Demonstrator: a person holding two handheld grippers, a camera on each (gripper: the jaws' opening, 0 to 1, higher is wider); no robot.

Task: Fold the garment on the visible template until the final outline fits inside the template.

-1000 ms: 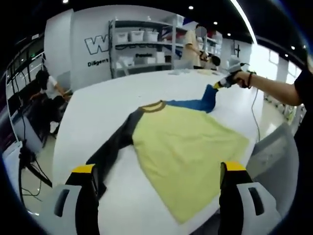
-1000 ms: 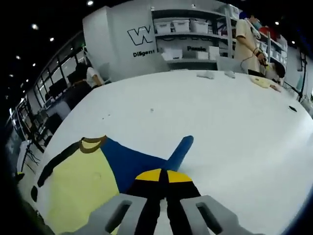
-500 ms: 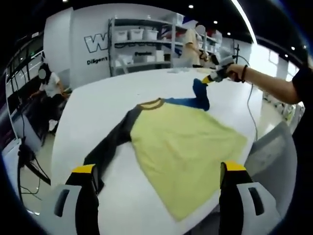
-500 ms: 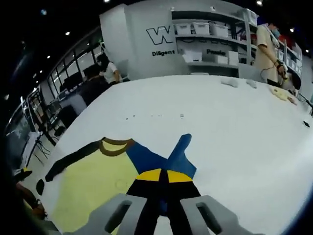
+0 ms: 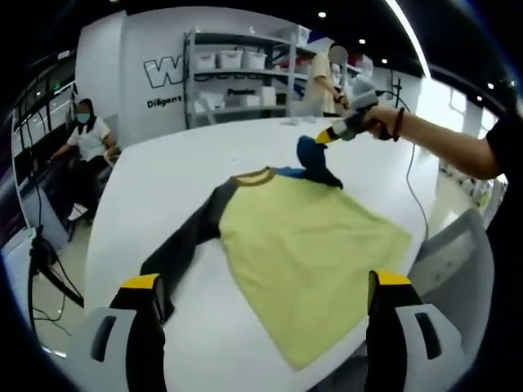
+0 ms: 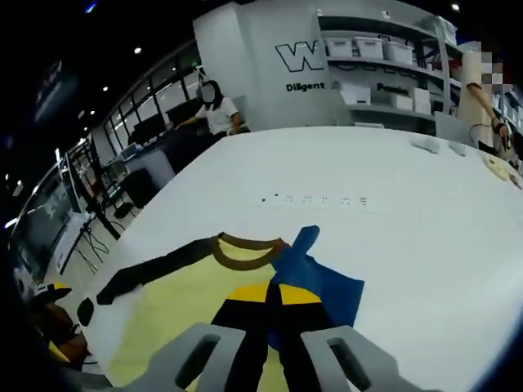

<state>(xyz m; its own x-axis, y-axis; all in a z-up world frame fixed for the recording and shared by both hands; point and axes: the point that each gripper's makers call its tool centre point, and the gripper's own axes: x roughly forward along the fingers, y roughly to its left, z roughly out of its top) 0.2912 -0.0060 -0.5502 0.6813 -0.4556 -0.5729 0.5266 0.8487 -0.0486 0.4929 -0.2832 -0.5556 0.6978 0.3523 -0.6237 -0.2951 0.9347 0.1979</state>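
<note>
A long-sleeved shirt lies flat on the white table (image 5: 163, 175), with a yellow body (image 5: 310, 249), a brown collar (image 5: 255, 176) and a dark left sleeve (image 5: 184, 245) stretched toward me. My right gripper (image 5: 325, 136) is shut on the blue sleeve (image 5: 315, 162), holding it lifted and doubled over beside the collar. In the right gripper view the shut jaws (image 6: 266, 294) pinch the blue sleeve (image 6: 323, 278) just above the yellow body (image 6: 176, 314), close to the collar (image 6: 245, 247). My left gripper (image 5: 265, 282) stands open over the shirt's near hem, gripping nothing.
The table's near edge runs just below the hem, with a grey chair (image 5: 453, 261) at its right. A person sits at the far left (image 5: 84, 139) and another stands by the shelving (image 5: 323, 73). Small items (image 6: 433, 145) lie at the far end of the table.
My right gripper has carried the blue sleeve from its outstretched position in toward the collar, so it now folds over the shoulder. The left gripper has stayed put, open.
</note>
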